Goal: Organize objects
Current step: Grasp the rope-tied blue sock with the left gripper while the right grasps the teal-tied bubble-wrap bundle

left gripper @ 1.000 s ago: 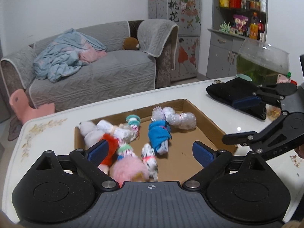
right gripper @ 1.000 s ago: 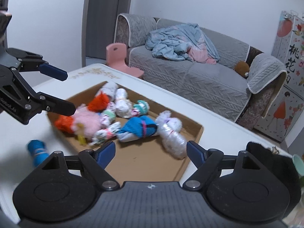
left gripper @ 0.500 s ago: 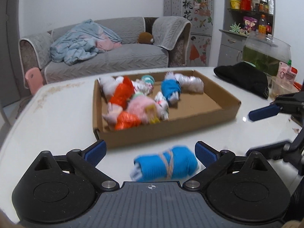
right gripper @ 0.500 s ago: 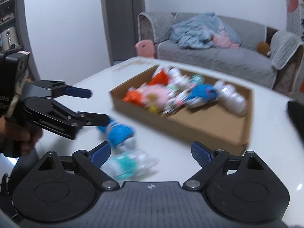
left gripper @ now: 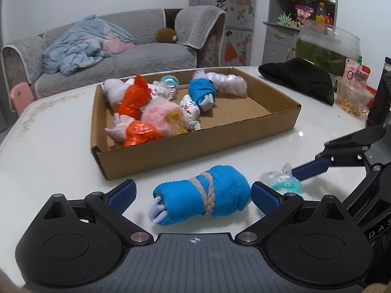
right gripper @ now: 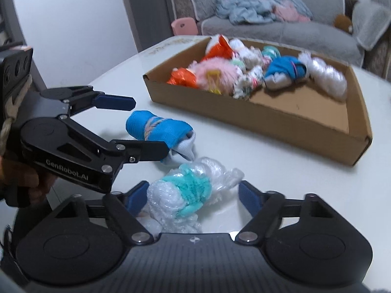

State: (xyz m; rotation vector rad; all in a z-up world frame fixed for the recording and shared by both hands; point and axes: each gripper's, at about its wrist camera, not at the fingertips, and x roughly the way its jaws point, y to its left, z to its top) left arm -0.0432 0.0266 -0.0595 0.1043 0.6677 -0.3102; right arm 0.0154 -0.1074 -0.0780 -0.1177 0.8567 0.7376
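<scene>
Both grippers have come down from over the cardboard box (left gripper: 195,144) to the near side of the tabletop (left gripper: 48,151), where two bundles are now lying in front of the box instead of inside it.

Going left to right in the left wrist view, the left gripper (left gripper: 193,193) is sitting low with its jaws spread wide around the blue sock roll (left gripper: 202,201), which is tied with a pale cord; the roll is lying on the tabletop between the pads, with a gap showing at the left pad and the right pad just beside its end. Just to its right, the clear plastic bundle with a teal band (left gripper: 284,184) is resting on the tabletop. The right gripper (right gripper: 193,195) is closing its jaws about this bundle, its left pad close against the plastic and its right pad not yet touching it.

Behind them, the box is holding orange, pink, white and blue bundles crowded toward its left end.
</scene>
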